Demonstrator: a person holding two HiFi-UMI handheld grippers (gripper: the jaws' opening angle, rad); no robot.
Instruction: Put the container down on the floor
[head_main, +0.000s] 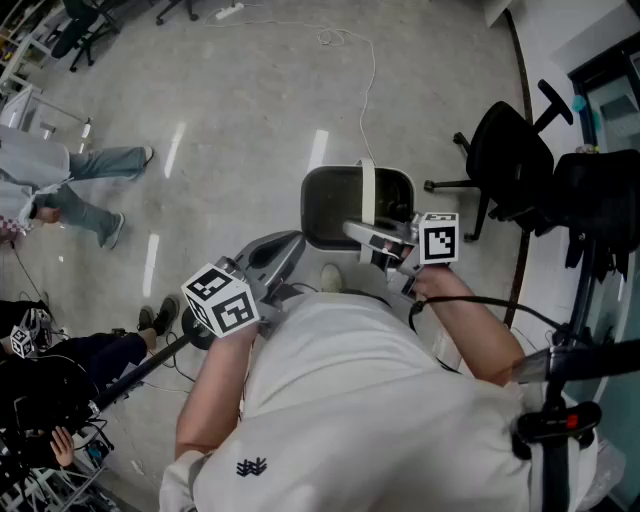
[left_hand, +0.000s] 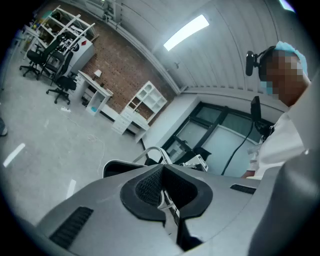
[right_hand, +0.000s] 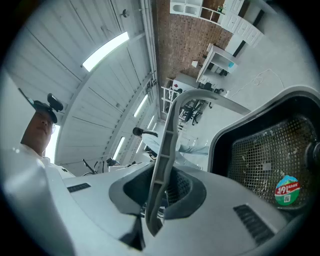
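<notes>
Head view has my right gripper (head_main: 358, 232) held level out ahead of the torso, its jaws clamped narrow on the pale grey handle (right_hand: 166, 150) of the container (head_main: 335, 212). My left gripper (head_main: 285, 250) tips slightly down just beside the container's near left corner, with its pads together on nothing. The container is a dark, round-cornered bin with wire mesh inside and a round sticker (right_hand: 286, 190). It sits under its upright handle over the grey floor (head_main: 230, 120); whether its base touches, I can't tell.
</notes>
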